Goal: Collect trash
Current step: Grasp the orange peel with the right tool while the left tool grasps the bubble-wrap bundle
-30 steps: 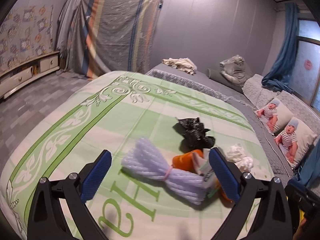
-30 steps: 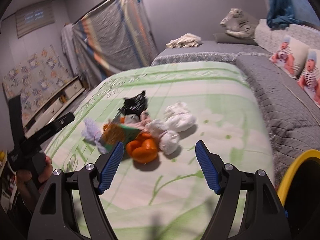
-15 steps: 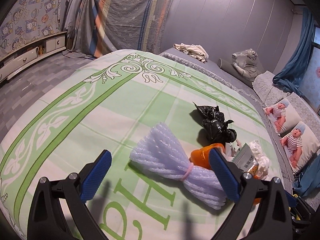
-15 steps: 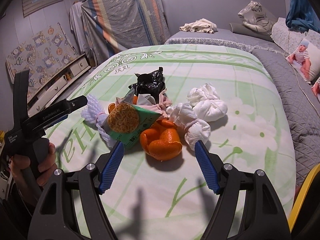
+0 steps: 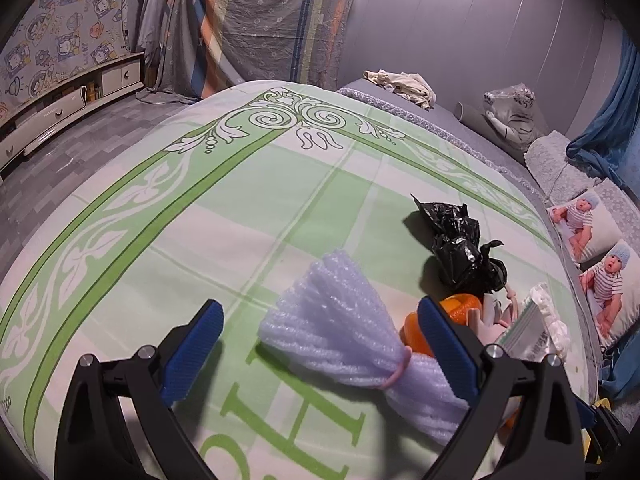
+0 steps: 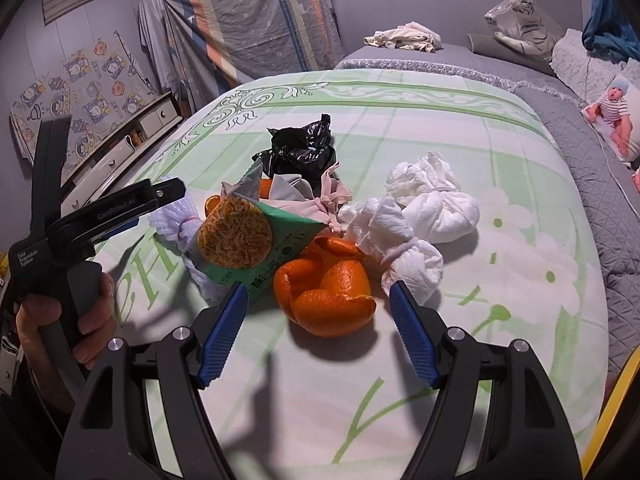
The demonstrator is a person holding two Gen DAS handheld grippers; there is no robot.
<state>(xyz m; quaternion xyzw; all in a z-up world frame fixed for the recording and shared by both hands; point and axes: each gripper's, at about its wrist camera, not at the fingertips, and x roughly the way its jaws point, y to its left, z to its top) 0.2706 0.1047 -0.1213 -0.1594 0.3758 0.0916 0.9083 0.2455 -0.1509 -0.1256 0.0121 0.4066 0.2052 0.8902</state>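
Trash pile [image 6: 304, 236] on the bedspread [image 6: 460, 128] (peel [image 6: 326, 294] nearest, bag [image 6: 302, 148] behind, tissues [image 6: 420, 216] right).

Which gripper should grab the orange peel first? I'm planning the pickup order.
Probably the right gripper: the orange peel lies just ahead of its open jaws, while the left gripper faces the foam bundle.

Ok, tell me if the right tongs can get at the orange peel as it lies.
Probably yes. The right tongs stand open with the orange peel lying directly ahead between the pads, nothing on top of it. The green packet and tied tissue crowd its sides, so they might get nudged.
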